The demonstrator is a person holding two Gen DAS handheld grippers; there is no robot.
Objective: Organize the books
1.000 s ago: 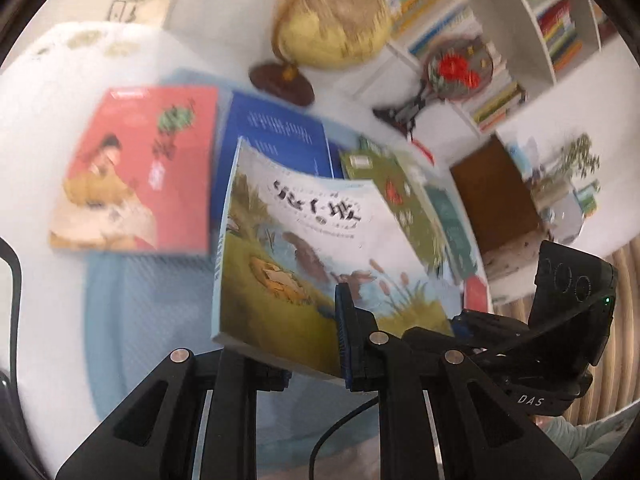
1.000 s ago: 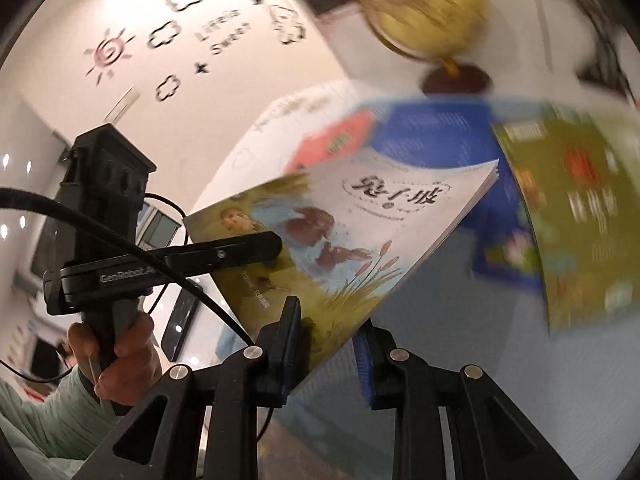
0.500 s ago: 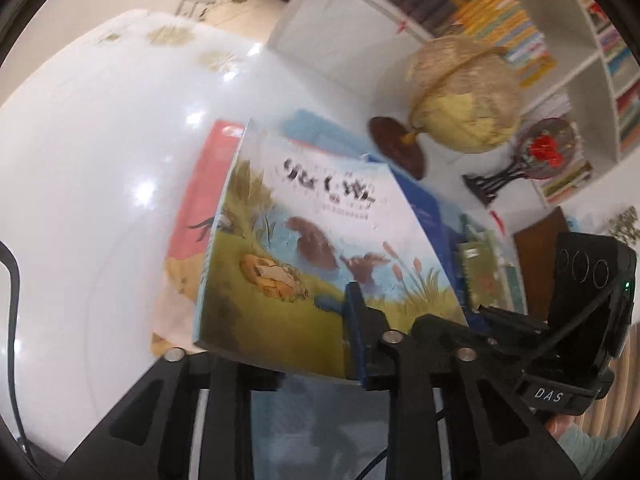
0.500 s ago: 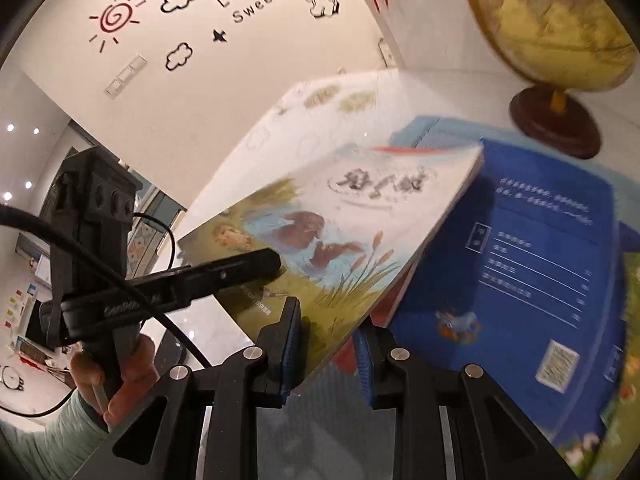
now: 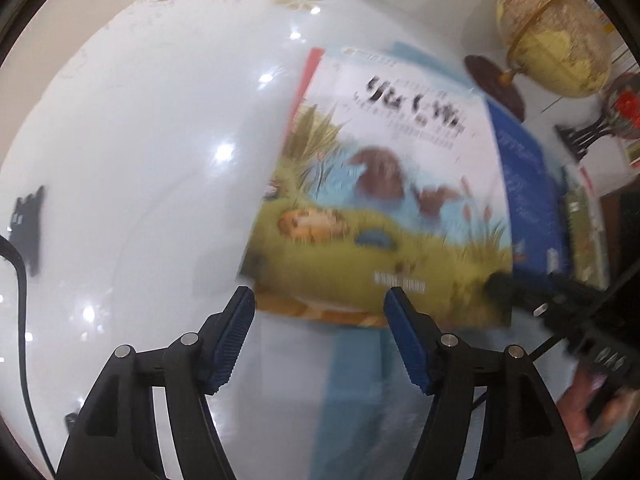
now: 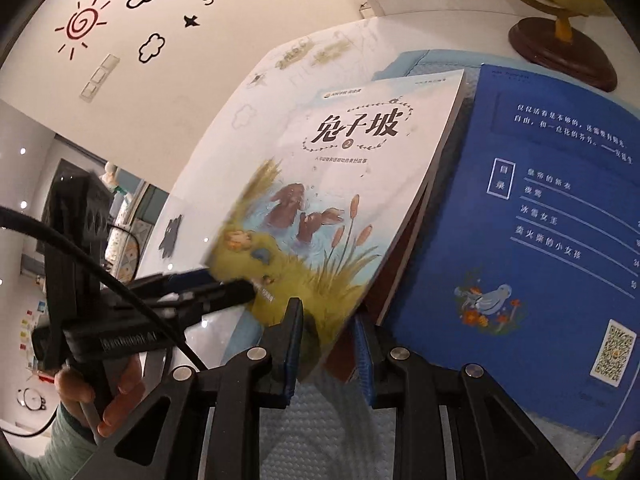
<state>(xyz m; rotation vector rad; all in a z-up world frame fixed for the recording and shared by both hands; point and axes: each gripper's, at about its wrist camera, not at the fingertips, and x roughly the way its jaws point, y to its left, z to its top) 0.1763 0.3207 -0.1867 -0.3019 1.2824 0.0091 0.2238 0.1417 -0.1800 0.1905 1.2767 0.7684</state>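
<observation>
On the white bench point(image 5: 132, 152), the rabbit picture book point(image 6: 320, 200) lies tilted over a red book point(image 5: 310, 68), beside the blue book point(image 6: 540, 220); right tool point(image 6: 327, 344) clamps its near corner; left tool point(image 5: 320, 336), jaws opening, holds nothing.

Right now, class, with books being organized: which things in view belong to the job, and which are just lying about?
Belong to the job:
- pale-covered rabbit picture book, clamped by the right gripper
- red-covered book beneath it
- blue-covered book
- left gripper, jaws opening, nothing between them

Lying about:
- yellow globe on its brown wooden base
- white table
</observation>
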